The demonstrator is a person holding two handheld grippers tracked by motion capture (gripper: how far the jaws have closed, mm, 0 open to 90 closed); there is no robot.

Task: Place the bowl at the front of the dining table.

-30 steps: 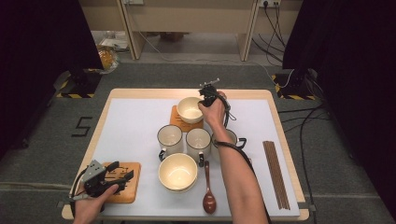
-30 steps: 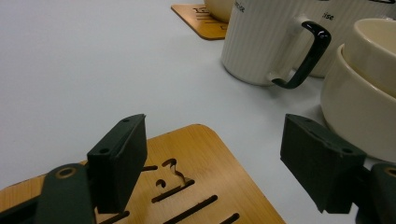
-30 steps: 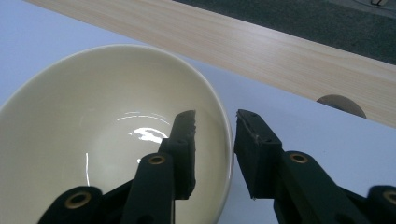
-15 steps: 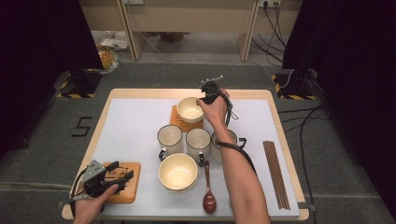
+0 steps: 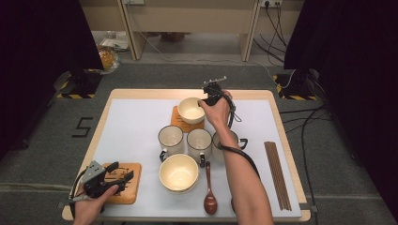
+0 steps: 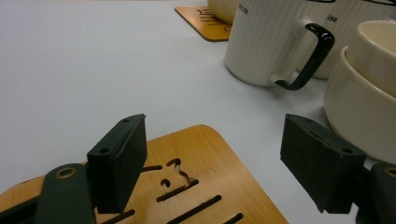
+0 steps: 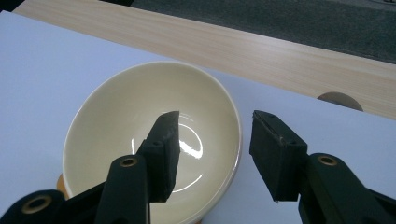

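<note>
High view: the right gripper [image 5: 210, 90] is held at the far side of the bench [image 5: 141, 93], at the rim of a small cream bowl [image 5: 191, 109] that sits on a far wooden coaster [image 5: 177, 120]. Right gripper view: the jaws stand open astride the bowl's near rim, one jaw inside the bowl [image 7: 154, 135] and the other outside it over the white mat [image 7: 46, 65]; neither jaw can be seen pressing the rim. The left gripper [image 5: 105, 180] rests at the near left corner over a second wooden coaster [image 5: 126, 192]. Left gripper view: its jaws are spread wide above the slotted coaster [image 6: 196, 186], holding nothing. Three ribbed mugs [image 5: 199, 140] stand in a row in the middle of the bench, near the small bowl; the third is partly hidden by the right forearm. Just in front of them lies a larger stack of two cream bowls [image 5: 178, 172], with a brown wooden spoon [image 5: 210, 197] beside it. A bundle of dark chopsticks [image 5: 277, 173] lies well apart at the right edge.
</note>
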